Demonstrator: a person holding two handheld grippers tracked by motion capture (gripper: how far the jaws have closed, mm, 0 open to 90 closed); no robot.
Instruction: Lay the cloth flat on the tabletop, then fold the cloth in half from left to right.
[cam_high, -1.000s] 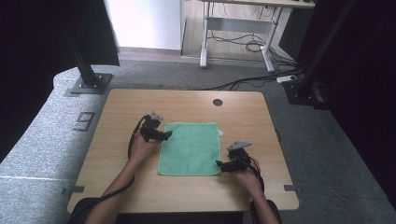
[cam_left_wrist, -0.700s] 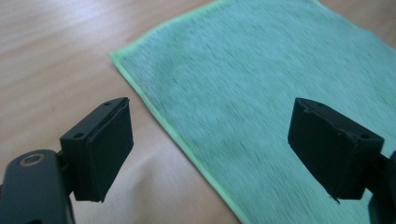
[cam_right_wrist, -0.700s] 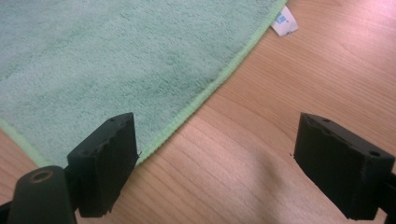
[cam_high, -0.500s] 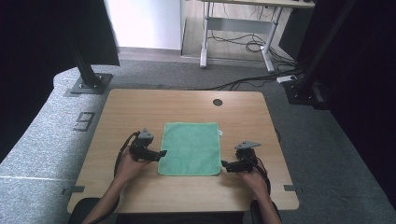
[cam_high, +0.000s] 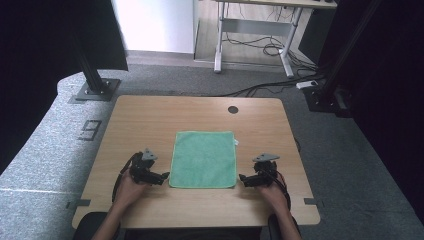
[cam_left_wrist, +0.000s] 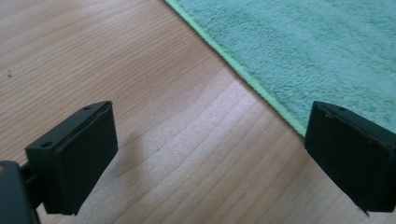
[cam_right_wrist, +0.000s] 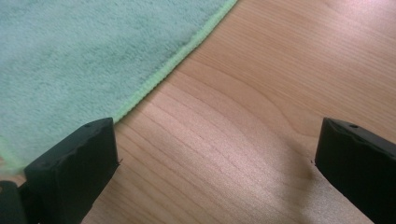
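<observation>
A green cloth (cam_high: 204, 159) lies flat in the middle of the wooden table (cam_high: 150, 120). My left gripper (cam_high: 163, 177) sits just off the cloth's near left corner, pointing at it; its jaws have just been opening and stand open with nothing between them. In the left gripper view the cloth (cam_left_wrist: 299, 42) edge runs past the right jaw over bare wood. My right gripper (cam_high: 243, 179) is by the near right corner, jaws likewise just opened, open and empty. In the right gripper view the cloth (cam_right_wrist: 84, 51) edge passes the left jaw.
A round cable hole (cam_high: 232, 109) is at the table's far edge. Black stand posts (cam_high: 90, 70) rise at the far left and far right (cam_high: 330, 85). A desk frame with cables (cam_high: 260, 40) stands on the floor beyond.
My left hand has moved toward the near edge, from the cloth's far left corner down to its near left corner. Both grippers let go and their jaws opened. The cloth now lies flat.
</observation>
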